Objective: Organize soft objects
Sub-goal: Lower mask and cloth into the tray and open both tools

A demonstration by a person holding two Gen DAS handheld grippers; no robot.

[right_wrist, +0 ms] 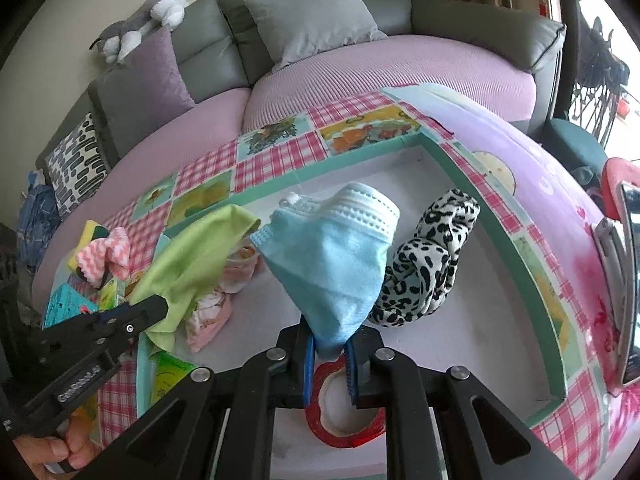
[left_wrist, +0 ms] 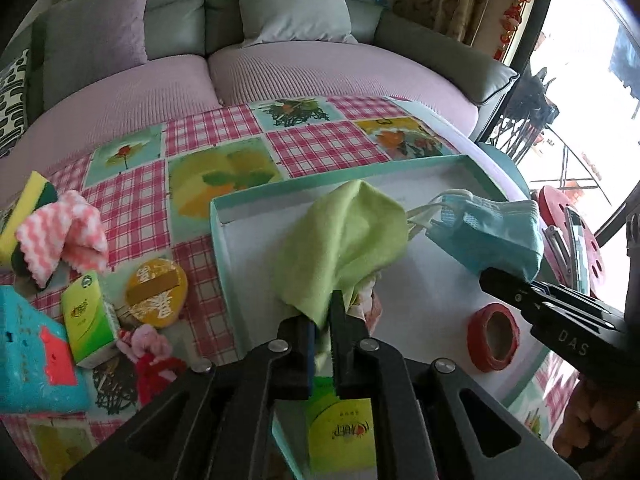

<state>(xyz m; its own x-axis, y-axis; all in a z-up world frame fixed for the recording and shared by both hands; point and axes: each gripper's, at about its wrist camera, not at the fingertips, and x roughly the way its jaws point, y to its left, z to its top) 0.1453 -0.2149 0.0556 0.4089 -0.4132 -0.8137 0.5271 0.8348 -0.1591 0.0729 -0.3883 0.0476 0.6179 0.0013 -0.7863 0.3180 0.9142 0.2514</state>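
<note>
Both black two-finger tongs point steeply down over a shallow teal-rimmed cardboard box lid [right_wrist: 496, 240] with a white floor, which lies on a pink checked tablecloth with fruit and flower panels [left_wrist: 320, 144]. At the lower left of the right wrist view, a person's hand [right_wrist: 60, 456] grips the handle of the left tongs.

Left tongs [left_wrist: 320, 320]: the jaws stand nearly together, with the lower corner of a lime-green soft cloth [left_wrist: 344, 240] pinched between them. The cloth rises in a loose peak above the lid's white floor, covering part of a crumpled pink-and-white patterned fabric [right_wrist: 208, 316] beneath it.

Right tongs [right_wrist: 330, 344]: the jaws are clamped on the bottom tip of a folded light-blue face mask with white ear loops [right_wrist: 332, 264], which stands upright above the lid.

Just beside the mask, a black-and-white leopard-print fabric scrunchie [right_wrist: 424, 264] lies inside the lid near its right wall. A red roll of tape [right_wrist: 344, 420] rests on the lid's floor under the right tongs.

Left of the lid on the tablecloth are a pink-and-white wavy-striped cloth [left_wrist: 60, 236] on a yellow-and-green sponge [left_wrist: 28, 204], a small green tissue packet [left_wrist: 90, 316], a round yellow tin [left_wrist: 156, 292] and a teal box [left_wrist: 32, 352]. A grey sofa with a pink seat cover [left_wrist: 304, 68] stands behind the table.
</note>
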